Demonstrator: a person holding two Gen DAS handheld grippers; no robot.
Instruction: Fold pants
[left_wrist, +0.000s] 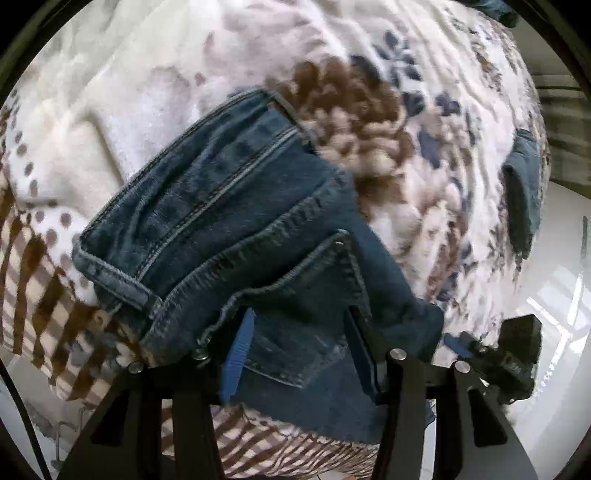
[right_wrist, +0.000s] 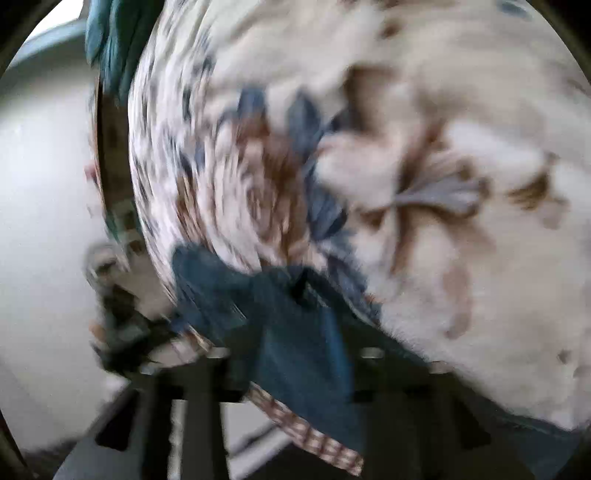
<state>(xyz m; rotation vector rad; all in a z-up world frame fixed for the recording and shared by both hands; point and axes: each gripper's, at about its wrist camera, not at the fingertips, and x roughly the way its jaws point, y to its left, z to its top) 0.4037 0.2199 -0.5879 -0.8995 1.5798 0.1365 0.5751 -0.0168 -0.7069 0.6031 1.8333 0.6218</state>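
The jeans lay folded on the patterned blanket at the bed's edge, waistband and back pocket nearest the camera. The left hand-held gripper pinched the denim by that pocket, probably to anchor the fold. The right hand-held gripper had denim between its blurred fingers; whether it gripped could not be told. A second denim piece lay well apart, clear of the fold.

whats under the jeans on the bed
Under the folded jeans lies a fleecy blanket with brown and blue flowers and a brown checked border; it shows on all sides of them. What lies beneath the blanket, and the patch directly under the denim, is covered.
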